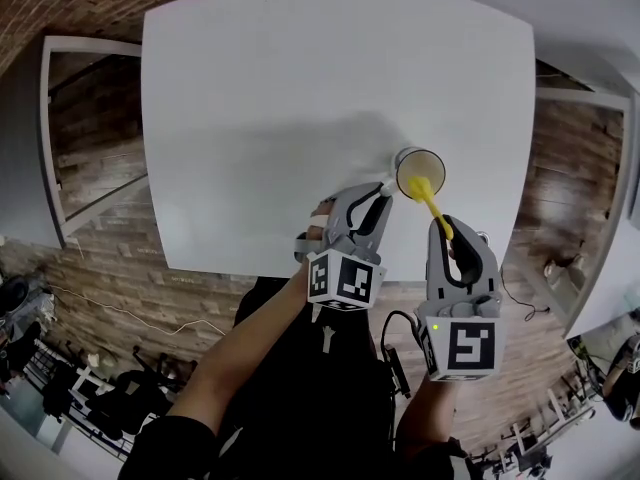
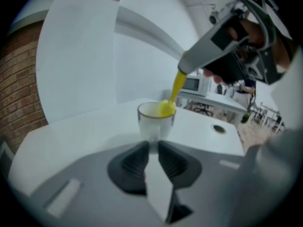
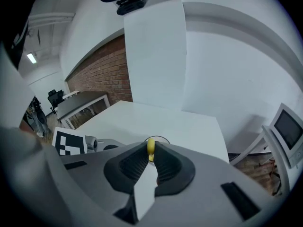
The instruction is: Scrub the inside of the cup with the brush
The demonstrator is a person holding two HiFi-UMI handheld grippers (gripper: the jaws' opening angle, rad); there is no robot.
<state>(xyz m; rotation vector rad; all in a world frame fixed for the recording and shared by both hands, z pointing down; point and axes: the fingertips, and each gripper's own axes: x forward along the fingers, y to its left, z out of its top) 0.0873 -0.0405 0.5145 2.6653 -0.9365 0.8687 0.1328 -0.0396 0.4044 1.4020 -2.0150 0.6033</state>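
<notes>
Spreading across the frame's centre, a white surface [image 1: 300, 118] is seen over wood flooring [image 1: 575, 168], with a brick wall [image 1: 60, 3] at upper left. Near the surface's lower right edge, the cup [image 1: 420, 171] is clamped by the left claw [image 1: 385, 190]. The yellow brush [image 1: 428, 200], pinched in the right claw [image 1: 440, 223], is dipped inside the cup.

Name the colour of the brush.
Yellow. The brush, dipping into the cup, shows best in the left gripper view.

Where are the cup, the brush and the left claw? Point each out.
cup [image 2: 156, 124], left gripper view, on its front wall.
brush [image 1: 431, 206], head view, on its yellow handle.
left claw [image 2: 153, 146], left gripper view, between its fingertips.
</notes>
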